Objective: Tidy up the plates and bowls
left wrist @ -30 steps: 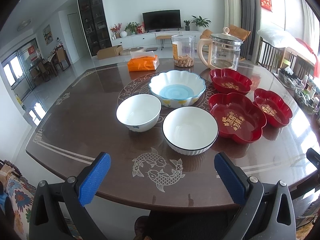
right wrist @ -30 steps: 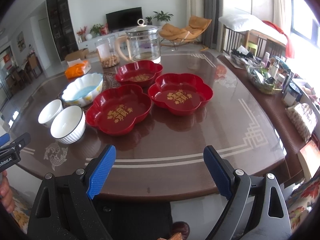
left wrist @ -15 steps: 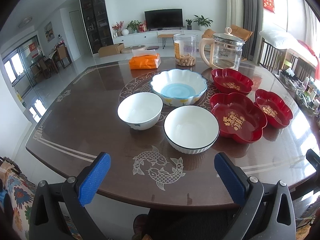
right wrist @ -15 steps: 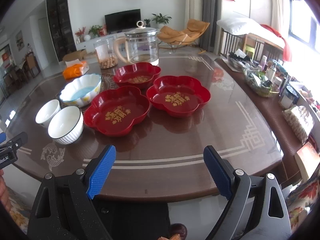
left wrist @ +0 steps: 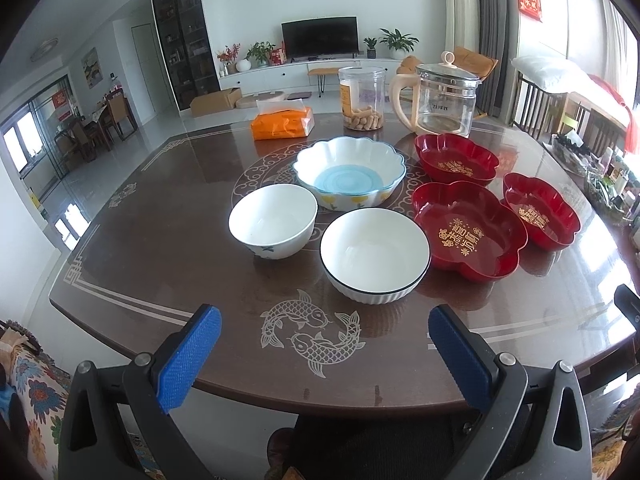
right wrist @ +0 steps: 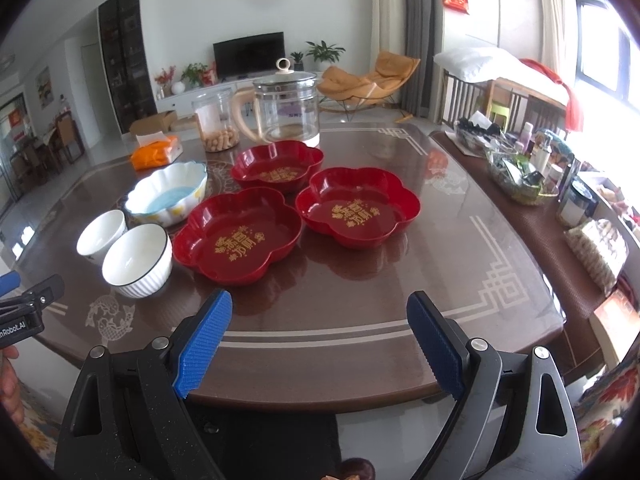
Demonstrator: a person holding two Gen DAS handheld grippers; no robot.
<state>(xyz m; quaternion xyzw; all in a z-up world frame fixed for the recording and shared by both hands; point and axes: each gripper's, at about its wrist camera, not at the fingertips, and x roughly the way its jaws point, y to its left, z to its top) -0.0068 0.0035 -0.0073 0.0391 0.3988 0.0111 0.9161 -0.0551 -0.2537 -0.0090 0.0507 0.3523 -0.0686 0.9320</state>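
On the dark round table (left wrist: 160, 264) stand a ribbed white bowl with a dark rim (left wrist: 375, 254), a smaller white bowl (left wrist: 273, 231) and a scalloped bowl with a blue bottom (left wrist: 349, 178). Three red flower-shaped plates sit to the right: near (left wrist: 468, 230), far (left wrist: 456, 157), right (left wrist: 541, 210). In the right wrist view they show as near-left (right wrist: 238, 234), far (right wrist: 277, 166), right (right wrist: 358, 206), with the ribbed bowl (right wrist: 137, 260) at left. My left gripper (left wrist: 320, 336) is open and empty above the near table edge. My right gripper (right wrist: 320, 326) is open and empty, before the red plates.
At the back stand a glass kettle (left wrist: 438, 94), a clear jar of snacks (left wrist: 362, 98) and an orange tissue pack (left wrist: 282, 124). A side counter with bottles and baskets (right wrist: 520, 168) runs along the right. The left gripper's body shows at the right view's left edge (right wrist: 24, 308).
Both grippers have moved slightly forward and up; the table contents sit a little lower in both views. Nothing on the table has moved. Both grippers stay open.
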